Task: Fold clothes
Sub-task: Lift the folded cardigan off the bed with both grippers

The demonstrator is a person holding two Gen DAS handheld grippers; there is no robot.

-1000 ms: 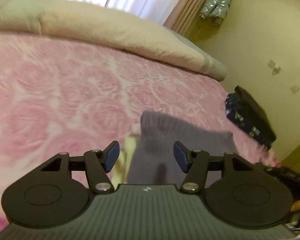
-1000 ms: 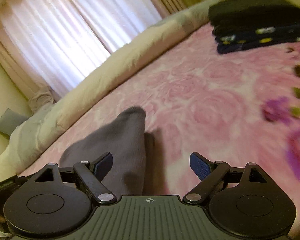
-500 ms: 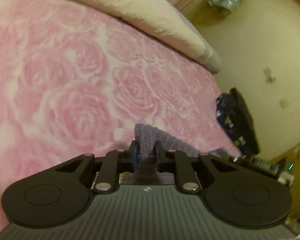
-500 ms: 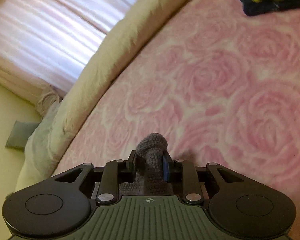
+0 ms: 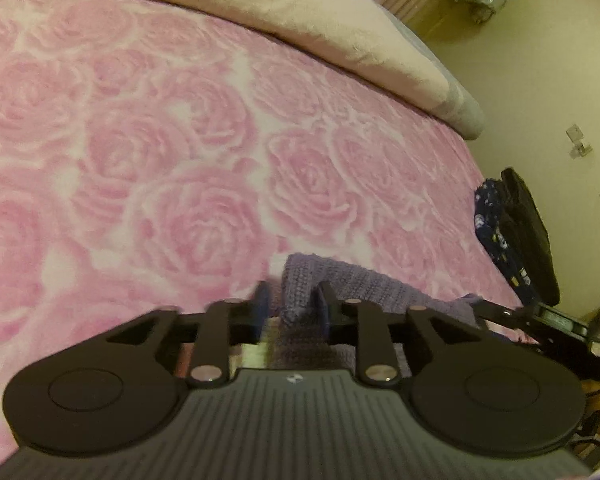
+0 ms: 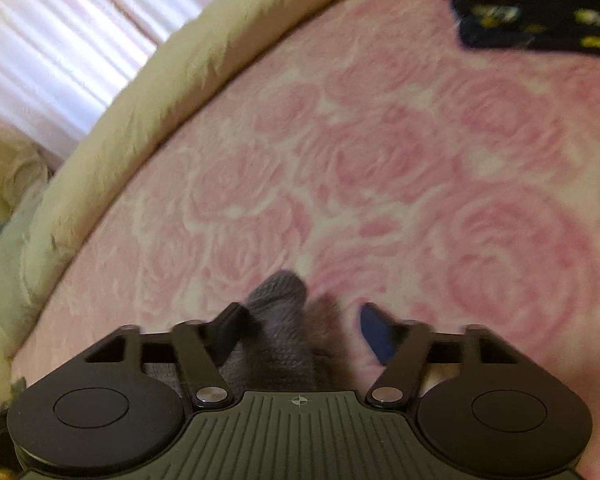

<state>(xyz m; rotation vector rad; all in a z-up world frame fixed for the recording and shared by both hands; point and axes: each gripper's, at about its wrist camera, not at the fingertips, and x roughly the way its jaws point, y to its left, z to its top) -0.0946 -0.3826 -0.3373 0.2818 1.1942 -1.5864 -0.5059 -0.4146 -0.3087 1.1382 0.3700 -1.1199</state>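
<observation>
Both claws are down over the bed, tilted toward the pink rose-print blanket (image 5: 172, 168).

Left gripper (image 5: 293, 300): the jaws have just been opening and now stand a little apart. A corner of the grey-purple knit garment (image 5: 364, 284) sits between them. The right-hand finger (image 5: 325, 294) lies against the fold; the left-hand one shows a sliver of blanket between itself and the cloth. The pads do not press on it now.

Right gripper (image 6: 302, 328): the jaws have just been opening and now stand wide apart. A rounded hump of the same knit garment (image 6: 278, 304) rises between them, nearer the left-hand finger (image 6: 230, 326). The blue-padded right-hand finger (image 6: 374, 330) is clear of the cloth, with blanket showing in the gap. Nothing is clamped. Edges are blurred here, so I cannot tell whether the left-hand finger touches the cloth.

The garment lies on the blanket close under both claws, its far edge bunched upward.

Farther off, a stack of dark folded clothes (image 5: 516, 232) sits at the bed's edge. A cream duvet (image 5: 300, 12) is rolled along the far side. From the left wrist view, part of the other gripper's black frame shows at the right.
</observation>
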